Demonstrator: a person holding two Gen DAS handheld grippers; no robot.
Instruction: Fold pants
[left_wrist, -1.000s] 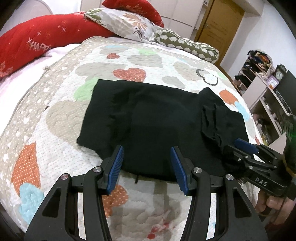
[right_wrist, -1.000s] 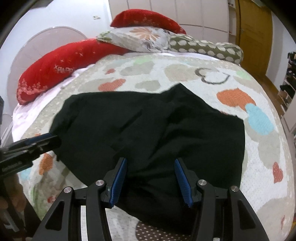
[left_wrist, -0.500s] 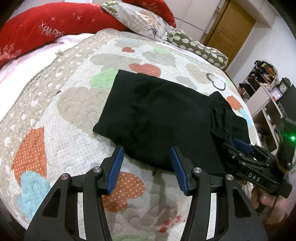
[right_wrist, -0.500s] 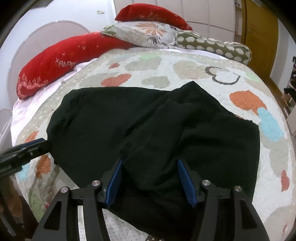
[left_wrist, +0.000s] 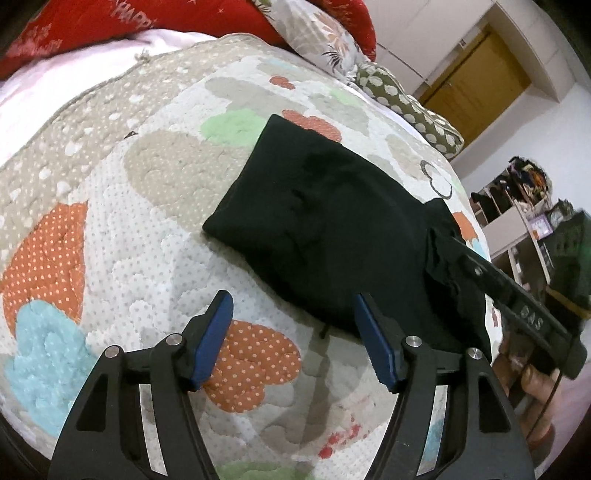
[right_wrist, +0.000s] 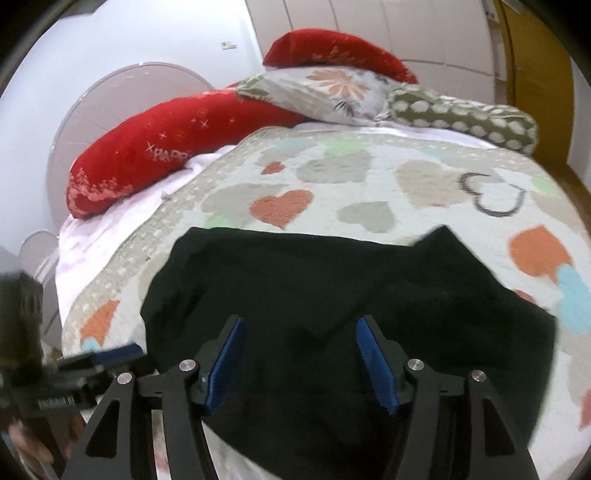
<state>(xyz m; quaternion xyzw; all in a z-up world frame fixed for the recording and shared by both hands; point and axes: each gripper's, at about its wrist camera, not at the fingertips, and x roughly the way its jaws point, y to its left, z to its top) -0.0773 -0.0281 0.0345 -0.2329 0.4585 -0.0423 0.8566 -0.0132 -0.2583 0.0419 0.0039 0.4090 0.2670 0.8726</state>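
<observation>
Since the earlier frame the left gripper (left_wrist: 291, 332) has moved left off the black pants (left_wrist: 332, 229) and its jaws have just been opening, nothing between them. The right gripper (right_wrist: 299, 362) hovers over the pants on the quilt (left_wrist: 147, 221), its jaws also just opening, released.

pants (left_wrist: 332, 229): black cloth, matt, soft, a faint fine weave, creased near the right gripper
quilt (left_wrist: 122, 229): stitched cotton-like cloth, puffy, matt, printed with dotted hearts
red pillow (right_wrist: 166, 144): plush-looking cloth, matt, with pale printed stars and letters
floral pillow (right_wrist: 325, 92): smooth printed cloth
spotted bolster (right_wrist: 465, 118): olive cloth with pale spots
left gripper (left_wrist: 293, 336): matt black plastic arms, ribbed blue pads, shiny metal pins
right gripper (right_wrist: 299, 362): matt black plastic, ribbed blue pads, bright metal pins
door (left_wrist: 476, 77): brown wood, smooth, slight sheen
headboard (right_wrist: 122, 99): pale, smooth, panelled
</observation>
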